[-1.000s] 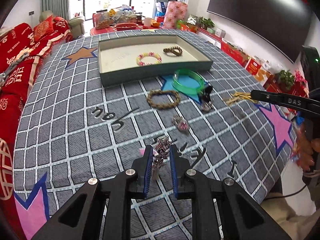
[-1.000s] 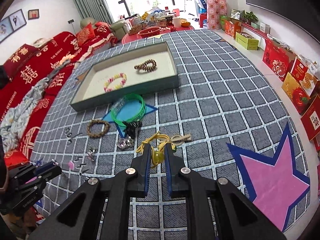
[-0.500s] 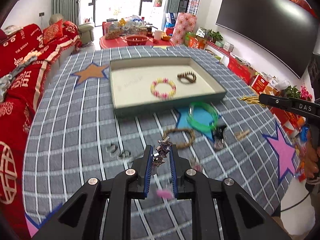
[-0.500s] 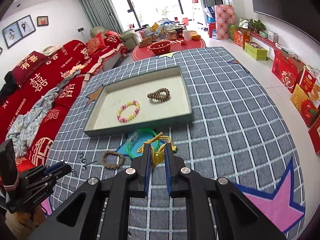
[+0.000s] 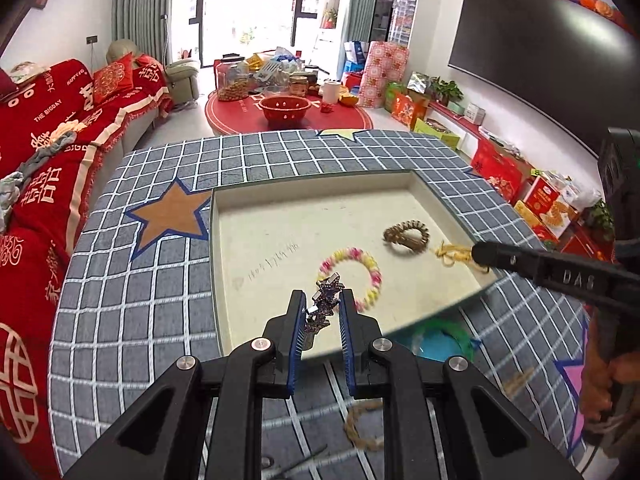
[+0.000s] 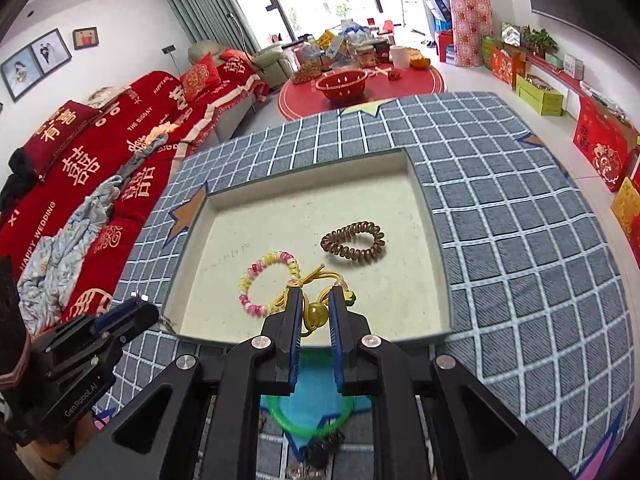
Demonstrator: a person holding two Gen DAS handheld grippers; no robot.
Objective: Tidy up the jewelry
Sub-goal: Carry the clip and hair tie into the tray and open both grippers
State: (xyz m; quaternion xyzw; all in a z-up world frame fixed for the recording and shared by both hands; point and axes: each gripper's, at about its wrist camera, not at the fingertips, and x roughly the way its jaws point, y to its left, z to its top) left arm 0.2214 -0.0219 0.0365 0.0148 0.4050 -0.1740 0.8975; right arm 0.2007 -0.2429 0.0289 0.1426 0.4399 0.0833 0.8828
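The left claw (image 5: 319,307) is clamped on a spiky, glittery hairclip (image 5: 325,301), held over the tray's (image 5: 312,184) near edge, a pink-and-yellow bead bracelet (image 5: 352,276) at its one o'clock. The right claw (image 6: 314,307), marked "DAS" on one finger, pinches a yellow cord (image 6: 316,312) with a round bead, the bracelet at its ten o'clock and a brown coiled hair tie (image 6: 354,243) at one o'clock. Behind it a green ring (image 6: 310,416) lies on the checked cloth (image 6: 520,240).
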